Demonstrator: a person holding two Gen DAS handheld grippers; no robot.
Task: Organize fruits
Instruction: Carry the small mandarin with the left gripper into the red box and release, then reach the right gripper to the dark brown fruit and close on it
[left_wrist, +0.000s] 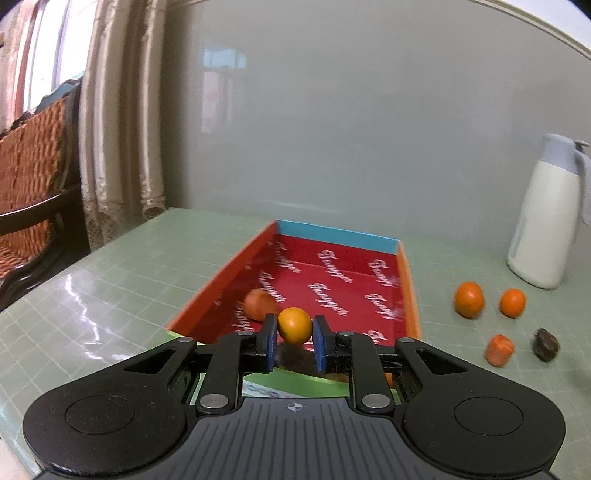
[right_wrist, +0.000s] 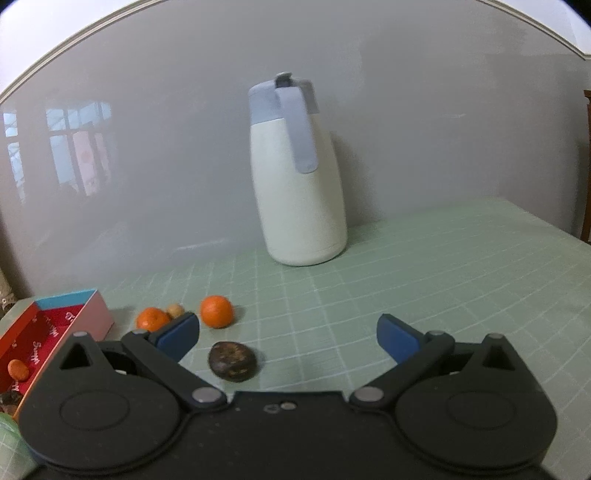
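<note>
Yellow-orange round fruit (left_wrist: 294, 325) sits pinched between the 2 blue pads of the left gripper (left_wrist: 294, 341), held above the near end of the shallow red cardboard box (left_wrist: 334, 280) with orange side walls and a blue far wall. Its skin is smooth and glossy, paler yellow on top. Inside the box, just beyond the left pad, lies a blurred reddish-orange fruit (left_wrist: 260, 303). On the green gridded tabletop (left_wrist: 110, 280) to the right of the box lie 2 round orange tangerines (left_wrist: 469, 299), an orange stubby piece (left_wrist: 499, 349) and a dark brown wrinkled fruit (left_wrist: 546, 344). A white jug with a grey-blue lid and handle (left_wrist: 543, 218) stands behind them, against the grey wall.

The right gripper (right_wrist: 288, 338) is spread wide and holds nothing; the dark fruit lies just inside its left finger.
</note>
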